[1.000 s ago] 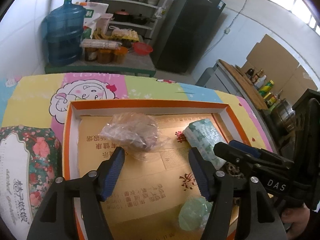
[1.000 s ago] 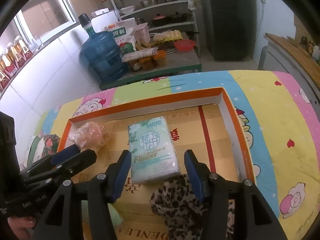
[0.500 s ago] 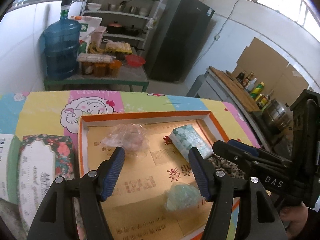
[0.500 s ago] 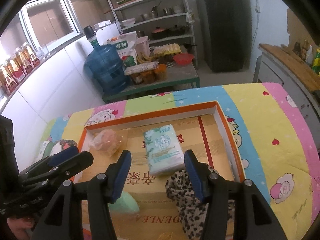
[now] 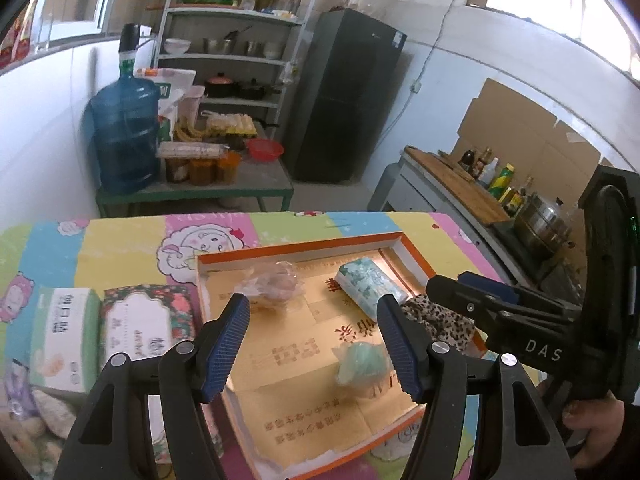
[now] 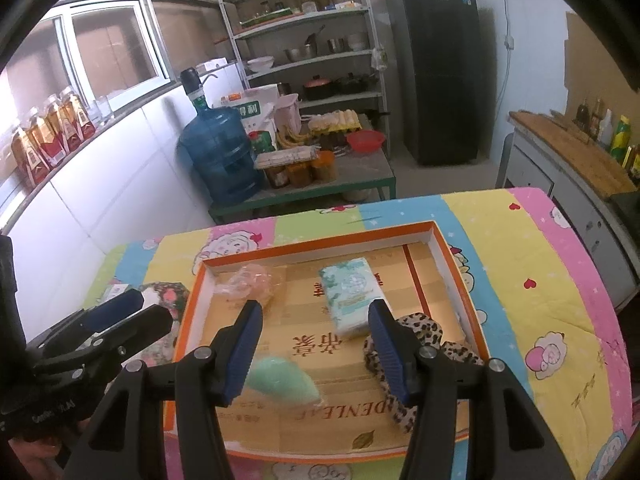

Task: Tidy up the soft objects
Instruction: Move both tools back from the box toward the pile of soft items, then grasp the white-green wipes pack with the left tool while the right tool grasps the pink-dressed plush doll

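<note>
An orange-rimmed cardboard tray (image 5: 304, 249) (image 6: 320, 247) lies on the cartoon-print tablecloth. Inside it are a clear plastic bag with something pinkish (image 5: 272, 285) (image 6: 250, 283), a green-white tissue pack (image 5: 366, 283) (image 6: 350, 294), a pale green soft lump in film (image 5: 362, 364) (image 6: 280, 378) and a leopard-print cloth (image 5: 440, 320) (image 6: 424, 328). My left gripper (image 5: 314, 344) hovers open above the tray, nothing between its blue pads. My right gripper (image 6: 316, 348) also hangs open and empty over the tray's near half. Each gripper shows at the edge of the other's view.
Two tissue boxes, a green-white one (image 5: 64, 338) and a floral one (image 5: 146, 328), lie left of the tray. Behind the table stand a low green bench with a water jug (image 6: 218, 152), shelves, a dark fridge (image 6: 438, 68) and a counter with bottles (image 5: 452, 184).
Both grippers have lifted and pulled back from the tray, so its contents look smaller and more of the room shows. The jaws kept the same opening and hold nothing.
</note>
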The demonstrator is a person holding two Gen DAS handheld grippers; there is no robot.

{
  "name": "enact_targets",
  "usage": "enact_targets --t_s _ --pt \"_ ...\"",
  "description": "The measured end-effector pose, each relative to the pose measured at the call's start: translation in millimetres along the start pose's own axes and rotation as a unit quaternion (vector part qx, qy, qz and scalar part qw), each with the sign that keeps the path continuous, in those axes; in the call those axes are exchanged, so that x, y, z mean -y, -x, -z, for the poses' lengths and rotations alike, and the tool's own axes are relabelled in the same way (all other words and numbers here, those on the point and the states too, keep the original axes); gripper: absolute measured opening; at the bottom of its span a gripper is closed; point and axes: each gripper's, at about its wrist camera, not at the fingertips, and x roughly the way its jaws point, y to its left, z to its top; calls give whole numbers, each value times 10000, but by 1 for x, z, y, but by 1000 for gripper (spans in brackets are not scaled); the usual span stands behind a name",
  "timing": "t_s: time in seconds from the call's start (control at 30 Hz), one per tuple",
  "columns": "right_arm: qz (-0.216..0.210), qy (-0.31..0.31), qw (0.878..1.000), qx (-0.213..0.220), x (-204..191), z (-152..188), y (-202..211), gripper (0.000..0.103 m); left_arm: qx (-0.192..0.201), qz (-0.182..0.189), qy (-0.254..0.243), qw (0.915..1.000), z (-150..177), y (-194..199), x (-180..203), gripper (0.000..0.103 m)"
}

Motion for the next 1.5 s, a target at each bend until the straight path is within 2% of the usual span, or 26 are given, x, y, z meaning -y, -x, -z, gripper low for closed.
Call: enact_targets --t_s 0.33,0.67,1.1,1.5 --pt "156 75 9998 128 -35 10 26 55 91 219 -30 9997 7 37 -17 68" --pt "202 132 9996 164 -77 34 50 55 201 333 -130 9992 30 82 -41 68" --pt "-64 297 9995 -75 -150 72 53 55 247 51 -10 9997 68 132 -97 68" --pt "-376 609 9966 -414 -212 101 38 55 322 -348 161 9987 113 179 -159 68"
